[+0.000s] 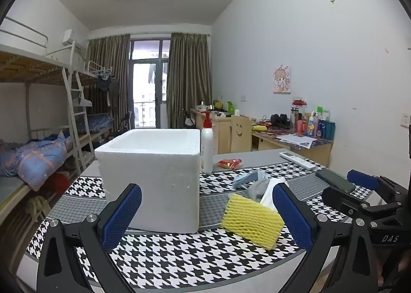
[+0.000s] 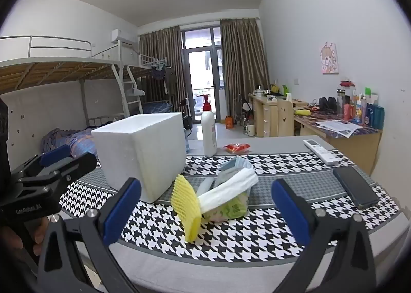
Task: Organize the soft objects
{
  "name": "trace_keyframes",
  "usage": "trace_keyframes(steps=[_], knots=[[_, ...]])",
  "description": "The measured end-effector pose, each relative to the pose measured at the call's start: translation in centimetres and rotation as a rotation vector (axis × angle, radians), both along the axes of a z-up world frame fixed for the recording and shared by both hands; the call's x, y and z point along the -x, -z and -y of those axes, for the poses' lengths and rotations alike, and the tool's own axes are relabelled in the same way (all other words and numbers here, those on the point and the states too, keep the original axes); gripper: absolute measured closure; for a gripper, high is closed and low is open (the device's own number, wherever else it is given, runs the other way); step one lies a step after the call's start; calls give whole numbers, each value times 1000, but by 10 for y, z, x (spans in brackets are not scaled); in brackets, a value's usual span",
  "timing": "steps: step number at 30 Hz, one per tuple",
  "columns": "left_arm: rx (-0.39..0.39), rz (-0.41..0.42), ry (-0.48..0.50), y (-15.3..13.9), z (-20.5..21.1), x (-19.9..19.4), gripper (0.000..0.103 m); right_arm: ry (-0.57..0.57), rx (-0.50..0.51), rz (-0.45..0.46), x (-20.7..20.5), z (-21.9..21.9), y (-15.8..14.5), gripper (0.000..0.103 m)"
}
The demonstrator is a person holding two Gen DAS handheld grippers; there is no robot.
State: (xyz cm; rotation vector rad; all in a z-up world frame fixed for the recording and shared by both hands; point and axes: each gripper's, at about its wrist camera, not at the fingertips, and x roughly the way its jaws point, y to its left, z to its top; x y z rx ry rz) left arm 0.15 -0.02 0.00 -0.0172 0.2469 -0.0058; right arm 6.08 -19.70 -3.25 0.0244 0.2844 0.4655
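Yellow foam net [image 2: 187, 212] dead ahead of right gripper [image 2: 205, 212], long axis running away from jaws; left gripper [image 1: 206, 212] offset (both wide open, empty).

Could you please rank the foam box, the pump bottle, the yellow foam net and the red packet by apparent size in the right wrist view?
1. white foam box, clearly largest.
2. and 3. pump bottle and yellow foam net look alike; the net lies nearer the camera, so unranked.
4. red packet, smallest.
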Motion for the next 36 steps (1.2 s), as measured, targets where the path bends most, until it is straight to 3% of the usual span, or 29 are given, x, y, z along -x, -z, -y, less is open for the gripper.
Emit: trace_keyframes(steps=[20,36], knots=[[-30,54,-46,0,6,6,1,2,-3,14,3,-1,-4,1],[-30,29,-46,0,7,2,1,3,-5,20,4,1,-3,1]])
